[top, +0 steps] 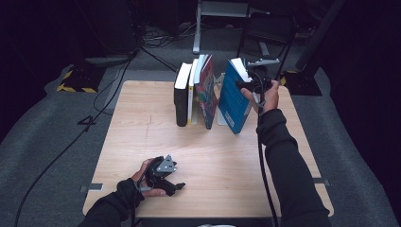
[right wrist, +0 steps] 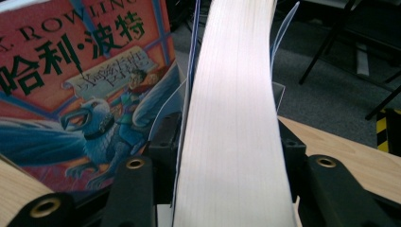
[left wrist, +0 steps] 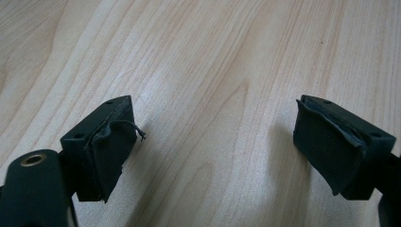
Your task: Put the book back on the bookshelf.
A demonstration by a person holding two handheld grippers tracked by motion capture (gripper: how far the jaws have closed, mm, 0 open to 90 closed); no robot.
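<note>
Leaning at the right end of a row of upright books (top: 195,92) at the far side of the pale wooden table (top: 142,142), the thick blue-covered paperback book (top: 233,97) sits between the right gripper's (top: 247,86) jaws, which flank its white page block closely. The left gripper (top: 174,185) rests released, jaws wide apart, near the table's front edge.

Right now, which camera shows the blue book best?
The high view: there the whole blue book stands tilted on the table, right of the other books, with the right claw at its top edge. The right claw view shows its white page edges up close between the jaws. The left claw view looks at bare table.
</note>
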